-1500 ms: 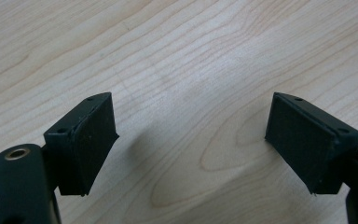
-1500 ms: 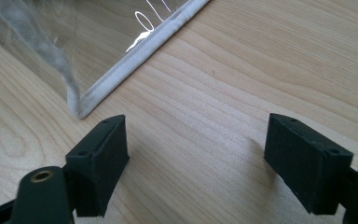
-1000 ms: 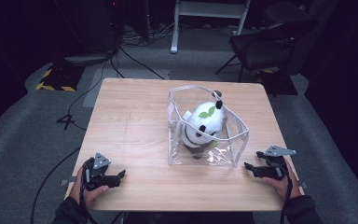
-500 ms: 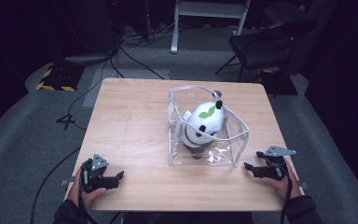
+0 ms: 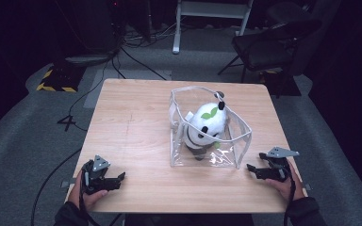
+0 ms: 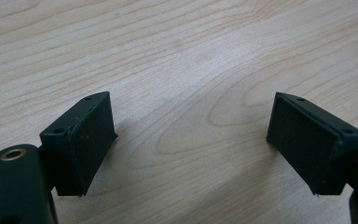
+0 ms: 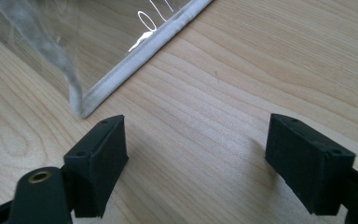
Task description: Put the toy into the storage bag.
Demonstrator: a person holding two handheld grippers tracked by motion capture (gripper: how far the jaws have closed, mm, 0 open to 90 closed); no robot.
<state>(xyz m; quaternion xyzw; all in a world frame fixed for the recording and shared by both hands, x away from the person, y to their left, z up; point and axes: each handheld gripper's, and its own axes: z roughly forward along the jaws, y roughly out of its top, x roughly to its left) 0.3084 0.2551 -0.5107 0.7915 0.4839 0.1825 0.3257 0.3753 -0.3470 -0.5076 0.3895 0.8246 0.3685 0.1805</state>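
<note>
In the left gripper view we see the left gripper (image 6: 191,140) with its jaws set wide apart and nothing between them; bare wood grain of the table (image 6: 177,56) shows in the gap. In the right gripper view the right gripper (image 7: 196,154) likewise has its jaws well spread and grips nothing. Just beyond its left jaw lies the white-trimmed bottom corner of the clear bag (image 7: 121,51), near the jaw but apart from it.

In the high view the left gripper (image 5: 118,179) rests near the near-left corner of the table (image 5: 132,117), well apart from the bag. The right gripper (image 5: 252,168) sits near the near-right edge, its jaws pointing left toward the bag's near-right corner.

The clear bag (image 5: 238,141) stands open-topped right of the table's centre. Inside it sits the plush panda (image 5: 206,125), white with black patches and a green leaf mark.

The panda's lower body is blurred behind the clear wall, so we cannot make out how it rests. The person's forearms are cut off by the near edge of the high view. The room beyond the table is too dark to read in detail.
</note>
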